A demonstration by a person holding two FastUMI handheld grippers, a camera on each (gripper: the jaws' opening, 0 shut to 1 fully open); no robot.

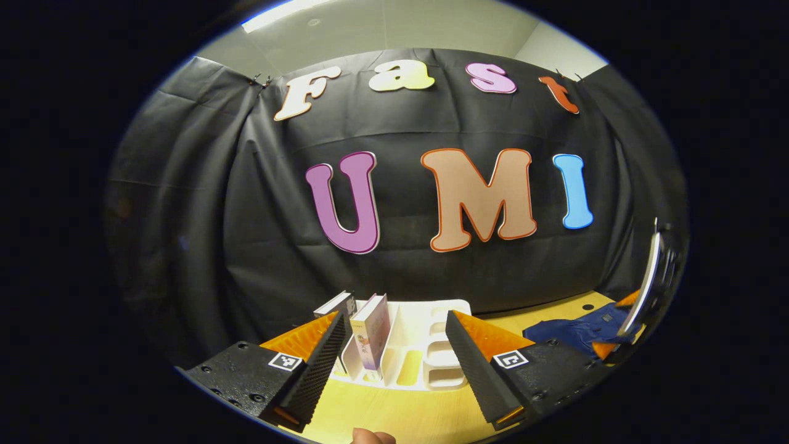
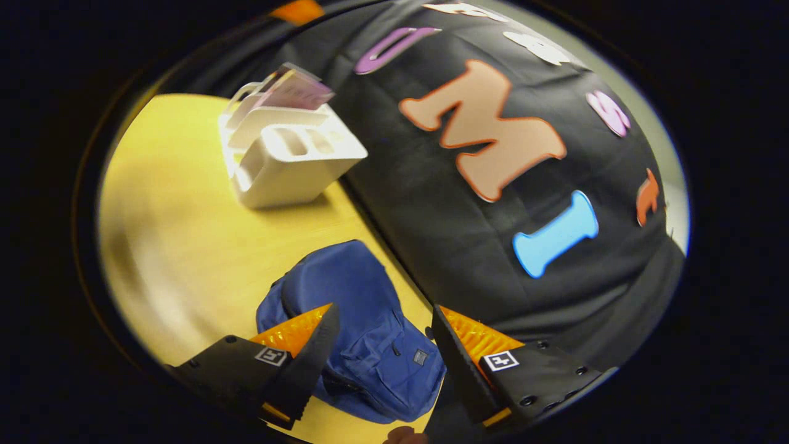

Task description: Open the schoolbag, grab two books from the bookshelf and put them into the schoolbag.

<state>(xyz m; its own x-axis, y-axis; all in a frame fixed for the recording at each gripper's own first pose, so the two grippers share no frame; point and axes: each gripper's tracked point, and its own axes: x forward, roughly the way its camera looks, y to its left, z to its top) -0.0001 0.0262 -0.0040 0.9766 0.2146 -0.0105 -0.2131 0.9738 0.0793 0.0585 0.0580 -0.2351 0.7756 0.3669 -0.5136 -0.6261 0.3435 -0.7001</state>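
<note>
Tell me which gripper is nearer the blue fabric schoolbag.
Right. The right gripper hovers open just above the blue fabric schoolbag; the left gripper faces the white plastic bookshelf, schoolbag off to its right.

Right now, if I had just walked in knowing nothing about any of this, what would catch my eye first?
Probably the blue schoolbag, lying on the yellow table close to the black cloth wall, with the right tool open just above it. Next, the white bookshelf farther along the table, with two books upright at one end, framed by the open left tool.
</note>
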